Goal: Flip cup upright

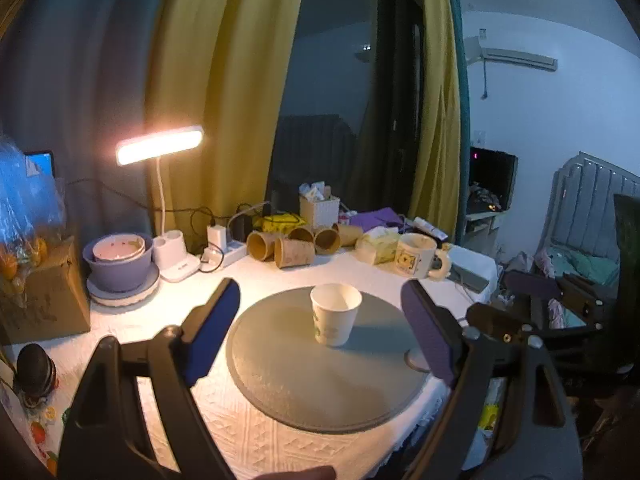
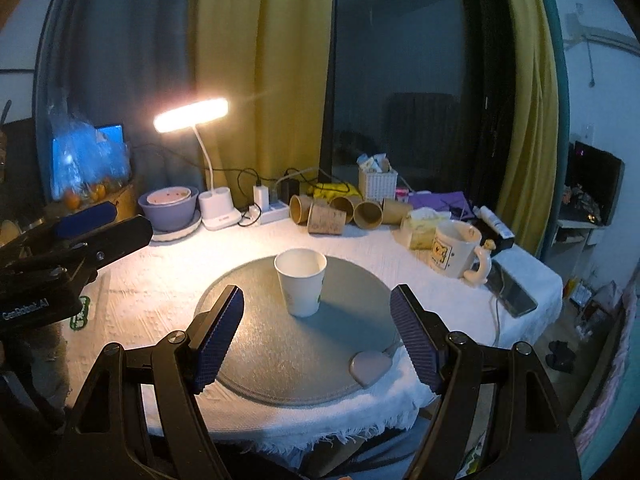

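Observation:
A white paper cup (image 1: 335, 314) stands upright, mouth up, on a round grey mat (image 1: 288, 376). It also shows in the right wrist view (image 2: 301, 282) on the same mat (image 2: 280, 356). My left gripper (image 1: 324, 324) is open and empty, its blue pads wide apart and nearer the camera than the cup. My right gripper (image 2: 318, 328) is open and empty, held back from the cup above the mat's near edge. The left gripper's body (image 2: 60, 248) shows at the left of the right wrist view.
A lit desk lamp (image 2: 192, 116), a purple bowl (image 2: 170, 206), a power strip (image 2: 272, 210), several brown paper cups on their sides (image 2: 340, 210), a tissue pack (image 2: 420, 228) and a cream mug (image 2: 456, 248) line the back of the white-clothed table (image 2: 160, 280). A small grey disc (image 2: 370, 366) lies at the mat's right edge.

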